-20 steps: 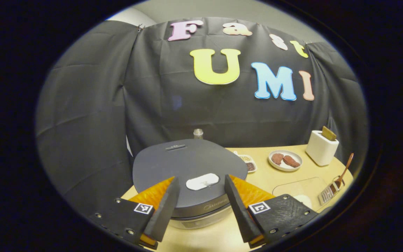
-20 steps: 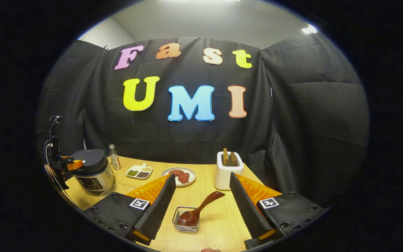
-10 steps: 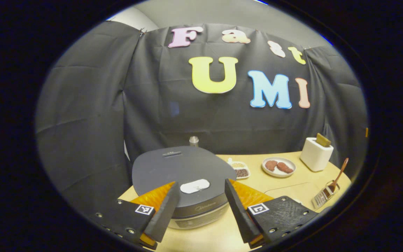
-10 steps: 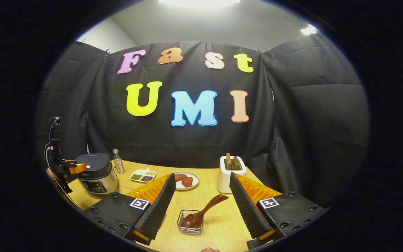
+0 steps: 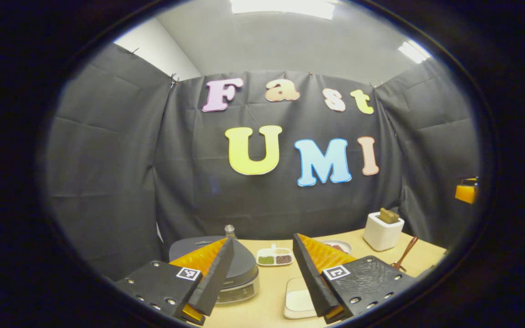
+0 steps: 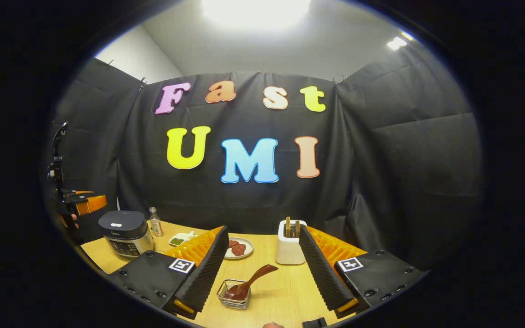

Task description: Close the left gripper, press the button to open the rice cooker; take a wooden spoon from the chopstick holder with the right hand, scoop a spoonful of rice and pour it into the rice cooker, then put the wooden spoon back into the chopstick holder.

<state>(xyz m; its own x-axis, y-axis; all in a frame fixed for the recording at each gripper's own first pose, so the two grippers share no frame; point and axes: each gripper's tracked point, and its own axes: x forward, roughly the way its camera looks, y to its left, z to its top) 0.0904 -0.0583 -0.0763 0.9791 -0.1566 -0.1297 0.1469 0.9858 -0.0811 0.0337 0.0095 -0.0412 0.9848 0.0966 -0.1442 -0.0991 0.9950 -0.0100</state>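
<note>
Each gripper (image 5: 262, 278) (image 6: 262, 269) has black screwed plates bearing square black-and-white markers, orange ribbed backing.

Bright booth, lit from overhead

Ceiling panels (image 6: 255, 11) blow out to white glare at the top of both views. The table (image 6: 285, 291) is evenly lit with soft, short shadows. Fisheye bending curves the wall (image 5: 107, 159) toward the edges, where detail softens.
</note>
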